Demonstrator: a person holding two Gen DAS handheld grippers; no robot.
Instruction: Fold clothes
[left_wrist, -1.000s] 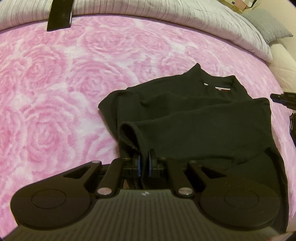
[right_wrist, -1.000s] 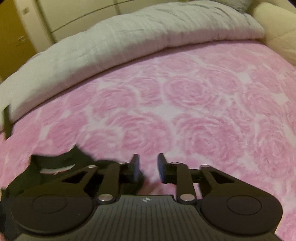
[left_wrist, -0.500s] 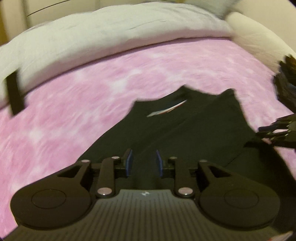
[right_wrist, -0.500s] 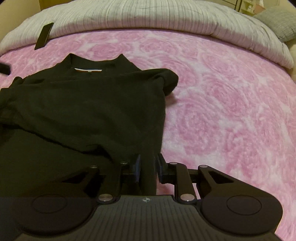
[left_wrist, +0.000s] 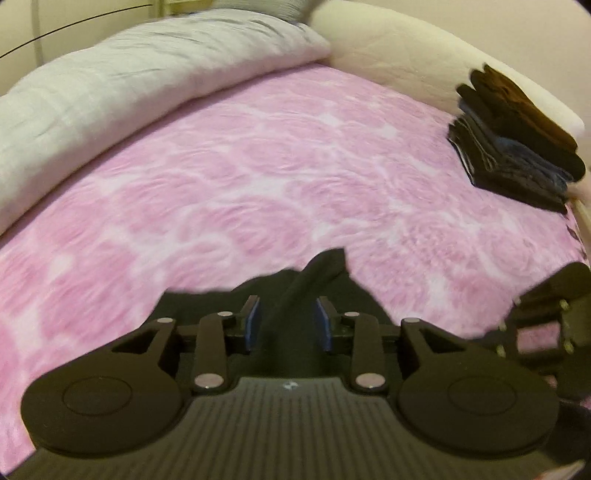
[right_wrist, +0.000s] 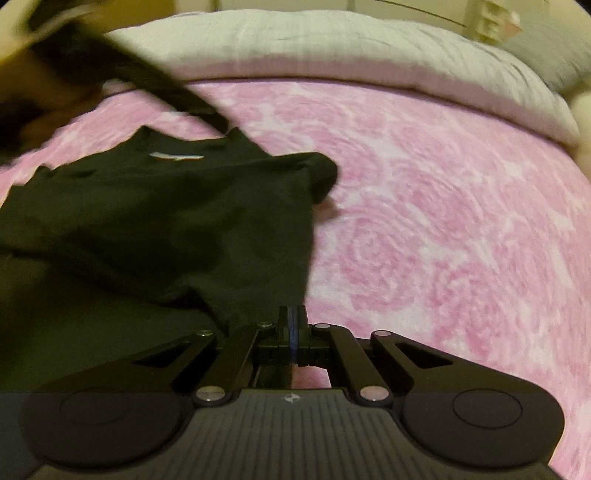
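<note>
A black top (right_wrist: 159, 221) lies partly folded on the pink rose-patterned bed, collar and white label toward the far side. My right gripper (right_wrist: 292, 325) is shut on its near right edge. In the left wrist view my left gripper (left_wrist: 288, 319) is open, and a raised fold of the black top (left_wrist: 314, 273) stands between its blue-padded fingers without being pinched. The right gripper's body (left_wrist: 546, 317) shows at that view's right edge.
A stack of folded dark clothes (left_wrist: 517, 147) sits at the bed's far right by a cream cushion (left_wrist: 406, 48). A grey-white duvet (left_wrist: 129, 74) is rolled along the far side of the bed, also in the right wrist view (right_wrist: 351, 48). A blurred dark shape (right_wrist: 92, 62) crosses the upper left.
My right gripper has closed on the top's edge. My left gripper, shut on the fabric a second ago, has opened and swung right, so the stack of clothes came into view.
</note>
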